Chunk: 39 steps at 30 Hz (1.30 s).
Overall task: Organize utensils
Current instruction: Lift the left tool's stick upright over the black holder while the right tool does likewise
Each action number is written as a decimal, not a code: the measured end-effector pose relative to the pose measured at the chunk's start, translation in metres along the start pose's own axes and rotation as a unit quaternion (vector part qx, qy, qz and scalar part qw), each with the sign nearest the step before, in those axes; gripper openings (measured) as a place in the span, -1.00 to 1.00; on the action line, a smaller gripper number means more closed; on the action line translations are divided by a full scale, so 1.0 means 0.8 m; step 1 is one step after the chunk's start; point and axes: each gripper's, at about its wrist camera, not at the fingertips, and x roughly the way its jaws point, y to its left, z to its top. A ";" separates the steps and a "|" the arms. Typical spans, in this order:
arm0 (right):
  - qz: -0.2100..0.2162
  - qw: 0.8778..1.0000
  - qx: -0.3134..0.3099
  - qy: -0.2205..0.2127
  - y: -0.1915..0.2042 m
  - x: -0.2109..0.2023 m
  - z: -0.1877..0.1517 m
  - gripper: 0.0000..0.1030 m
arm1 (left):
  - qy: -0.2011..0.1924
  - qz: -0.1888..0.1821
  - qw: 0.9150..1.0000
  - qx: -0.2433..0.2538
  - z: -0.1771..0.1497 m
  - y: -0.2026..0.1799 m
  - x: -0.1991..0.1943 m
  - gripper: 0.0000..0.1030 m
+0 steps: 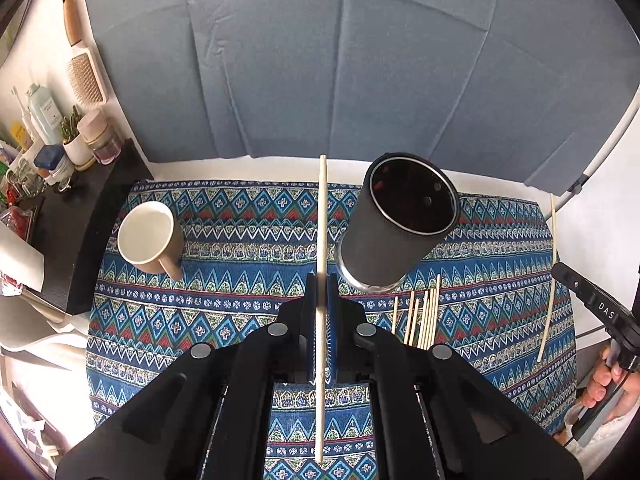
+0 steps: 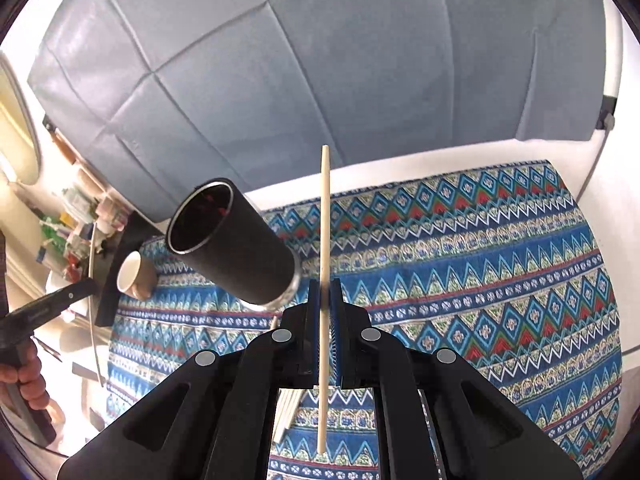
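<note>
My left gripper (image 1: 321,280) is shut on a pale wooden chopstick (image 1: 322,240) that points forward, above the patterned cloth. My right gripper (image 2: 325,285) is shut on another chopstick (image 2: 325,220) the same way. A tall black cylinder holder (image 1: 394,224) stands open-topped on the cloth, just right of the left gripper and left of the right gripper (image 2: 232,244). Several loose chopsticks (image 1: 420,316) lie on the cloth in front of the holder. The right gripper with its chopstick (image 1: 550,280) shows at the right edge of the left view.
A beige mug (image 1: 150,236) stands on the blue patterned cloth (image 1: 240,312) at the left. A dark shelf (image 1: 76,216) with bottles and jars is at far left. A blue backdrop (image 1: 320,60) hangs behind the table.
</note>
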 end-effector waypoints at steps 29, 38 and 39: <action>0.161 0.962 -0.081 -0.204 0.129 0.044 0.076 -0.91 | -0.179 -0.123 0.975 -0.042 0.095 -0.033 0.025 -0.91; 0.162 0.958 -0.063 -0.230 0.118 0.087 0.087 -0.91 | -0.226 -0.162 0.960 -0.046 0.115 -0.023 0.051 -0.91; 0.165 0.957 -0.060 -0.232 0.120 0.091 0.090 -0.91 | -0.229 -0.161 0.959 -0.046 0.118 -0.022 0.054 -0.91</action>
